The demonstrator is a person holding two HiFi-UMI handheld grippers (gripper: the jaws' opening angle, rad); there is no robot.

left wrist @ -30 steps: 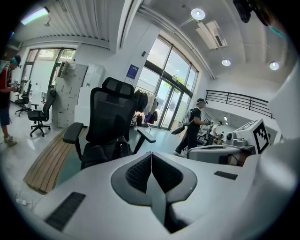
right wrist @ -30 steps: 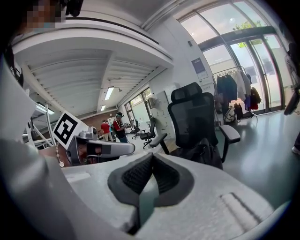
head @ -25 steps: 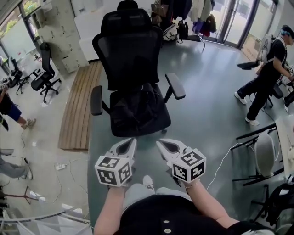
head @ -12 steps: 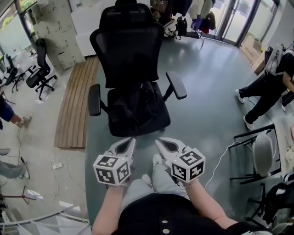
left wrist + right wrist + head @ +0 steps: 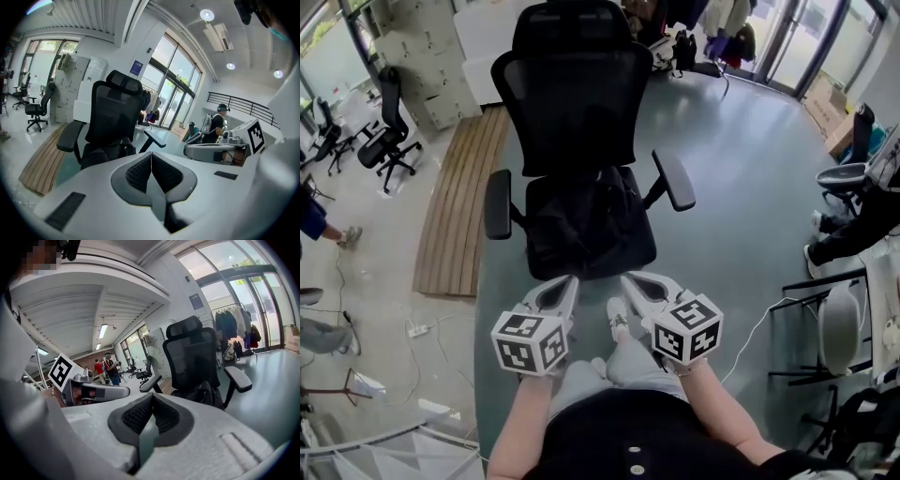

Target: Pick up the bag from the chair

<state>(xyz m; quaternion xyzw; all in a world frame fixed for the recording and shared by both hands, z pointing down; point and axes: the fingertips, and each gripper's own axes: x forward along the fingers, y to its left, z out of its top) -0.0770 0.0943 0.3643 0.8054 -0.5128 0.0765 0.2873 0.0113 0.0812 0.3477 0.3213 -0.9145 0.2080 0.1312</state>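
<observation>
A black bag lies on the seat of a black mesh office chair, straight ahead in the head view. It also shows as a dark heap on the seat in the left gripper view and the right gripper view. My left gripper and right gripper are held side by side just short of the seat's front edge, both shut with nothing between their jaws. Neither touches the bag or the chair.
A wooden slatted platform lies left of the chair. Other office chairs stand far left, and a chair near right. A person's legs show at the right edge. White lockers line the back wall. My shoes are below the grippers.
I have stepped closer to the chair; it looms larger and nearer the grippers. The person at right has moved farther right. Both grippers stay shut.
</observation>
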